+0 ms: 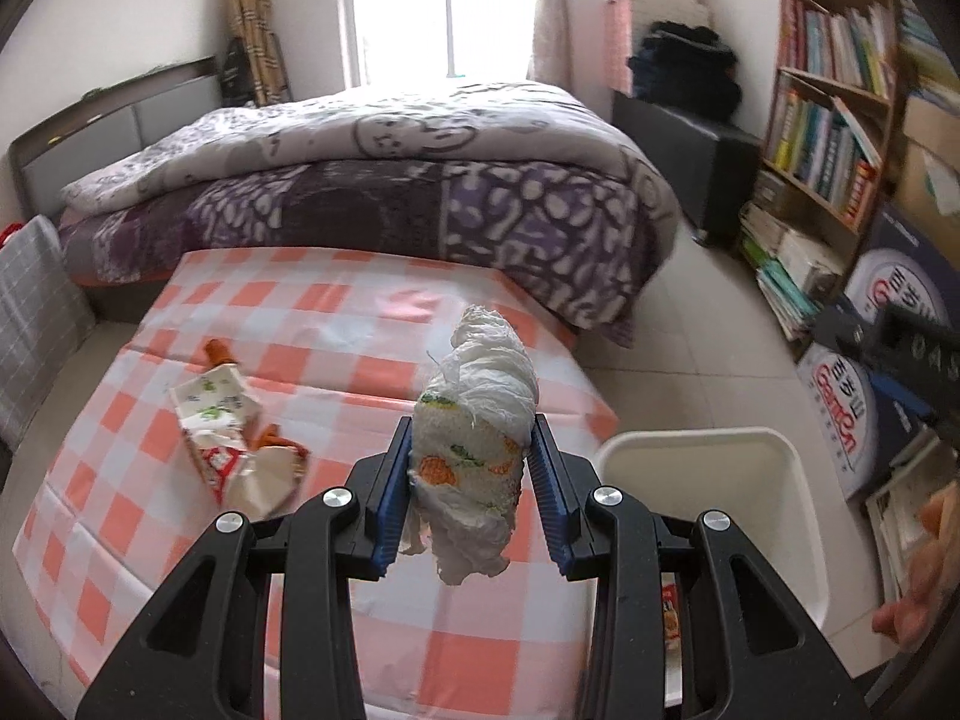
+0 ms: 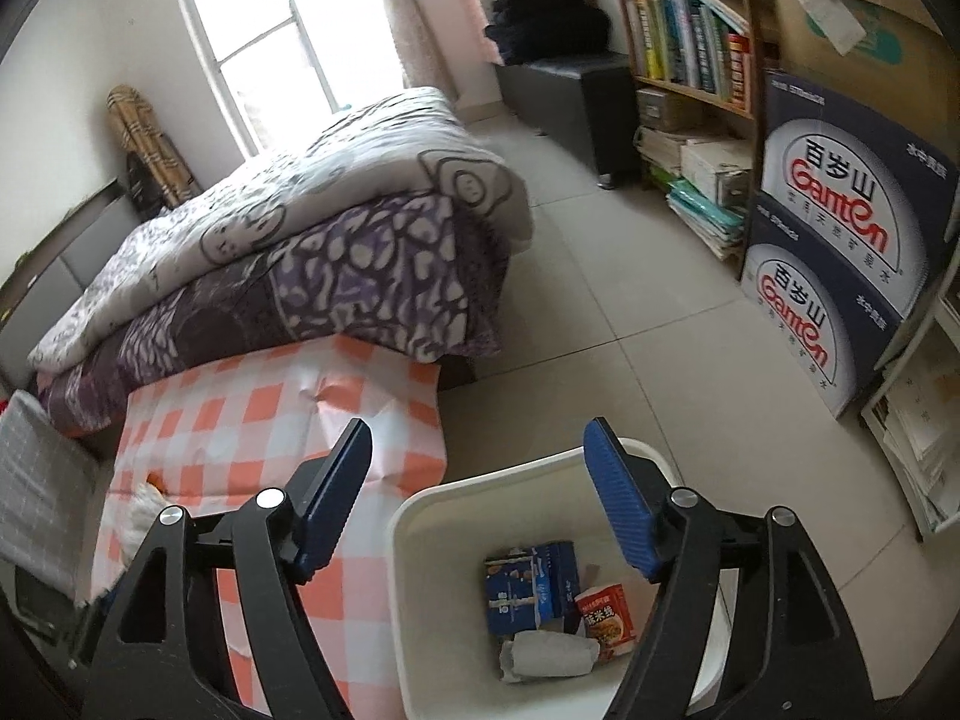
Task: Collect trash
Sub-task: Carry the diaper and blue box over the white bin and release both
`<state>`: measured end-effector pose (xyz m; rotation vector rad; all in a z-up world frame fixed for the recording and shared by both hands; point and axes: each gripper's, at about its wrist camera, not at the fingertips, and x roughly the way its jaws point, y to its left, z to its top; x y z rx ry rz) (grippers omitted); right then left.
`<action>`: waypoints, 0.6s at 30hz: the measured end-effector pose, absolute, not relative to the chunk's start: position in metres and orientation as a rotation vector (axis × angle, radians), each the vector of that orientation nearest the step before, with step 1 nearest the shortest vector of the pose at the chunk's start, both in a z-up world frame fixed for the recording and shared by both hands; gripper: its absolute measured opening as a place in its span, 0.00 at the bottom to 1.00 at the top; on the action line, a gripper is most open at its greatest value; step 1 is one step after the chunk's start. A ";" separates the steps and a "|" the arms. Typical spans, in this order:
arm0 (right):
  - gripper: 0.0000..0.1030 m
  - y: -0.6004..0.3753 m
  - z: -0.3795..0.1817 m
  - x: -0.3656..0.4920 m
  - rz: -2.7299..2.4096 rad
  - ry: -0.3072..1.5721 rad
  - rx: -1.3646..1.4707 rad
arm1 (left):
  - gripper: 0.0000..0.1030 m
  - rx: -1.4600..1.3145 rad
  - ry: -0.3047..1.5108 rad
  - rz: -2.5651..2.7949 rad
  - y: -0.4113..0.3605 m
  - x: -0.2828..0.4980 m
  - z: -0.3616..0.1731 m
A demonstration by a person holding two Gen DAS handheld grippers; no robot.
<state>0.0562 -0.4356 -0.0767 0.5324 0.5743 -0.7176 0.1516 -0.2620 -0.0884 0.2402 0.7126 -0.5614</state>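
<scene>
Left wrist view shows the left gripper clamped on a crumpled wad of printed tissue at centre frame, held over the checked cloth, with the white bin at lower right; I judge it should carry the wad fully over the rim before letting go, since a trailing tail could snag there. Right wrist view has the right gripper wide and empty above the bin, so it should clear aside; more wrappers wait at left.

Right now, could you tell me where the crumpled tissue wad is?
In the left wrist view, the tissue wad is clamped in the left tool, above the checkered cloth.
</scene>
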 end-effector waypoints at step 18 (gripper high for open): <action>0.76 -0.478 -0.074 0.021 -0.800 0.523 0.622 | 0.40 0.318 0.828 -0.805 -0.328 0.100 -0.118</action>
